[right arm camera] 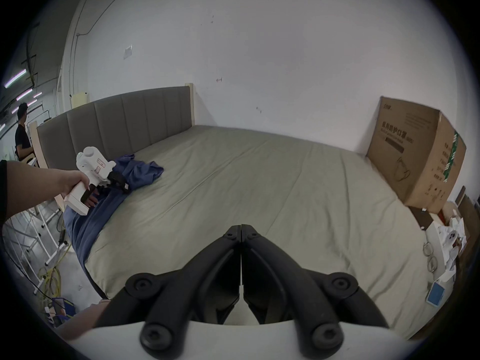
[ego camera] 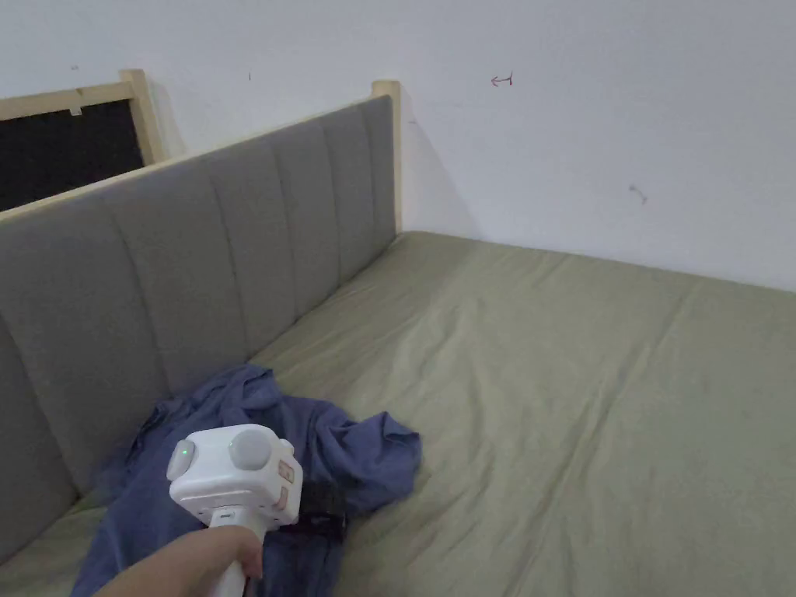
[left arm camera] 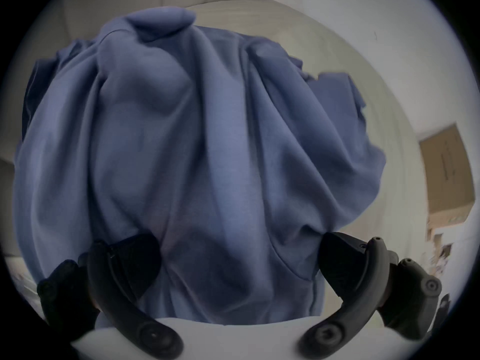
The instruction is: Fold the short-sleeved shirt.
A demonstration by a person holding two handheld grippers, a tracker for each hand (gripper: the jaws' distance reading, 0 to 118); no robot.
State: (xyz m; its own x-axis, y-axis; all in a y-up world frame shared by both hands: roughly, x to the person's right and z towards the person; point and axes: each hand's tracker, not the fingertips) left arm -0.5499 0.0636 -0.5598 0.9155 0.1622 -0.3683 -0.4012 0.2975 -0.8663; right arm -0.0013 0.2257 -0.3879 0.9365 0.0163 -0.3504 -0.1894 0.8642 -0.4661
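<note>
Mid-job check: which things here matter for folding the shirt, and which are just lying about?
For the job:
blue shirt, crumpled by the headboard
left gripper, jaws open over it
right gripper, jaws shut, empty
bed

Lying about:
cardboard box
headboard

Lower left: crumpled blue shirt (ego camera: 256, 435) on olive bed sheet (ego camera: 560, 404), against grey headboard (ego camera: 194, 256); white left gripper (ego camera: 233, 470) hand-held above it.

The shirt (ego camera: 256, 435) is a plain slate blue, without print. The bed (ego camera: 591, 389) wears an olive-green sheet, and its headboard (ego camera: 194, 256) is grey with vertical stitched panels and a pale wood frame. The wall (ego camera: 606, 116) is white. The left gripper (left arm camera: 239, 267) has a white body and black fingers (left arm camera: 130, 261). The cardboard box (right arm camera: 415, 155) is brown.
</note>
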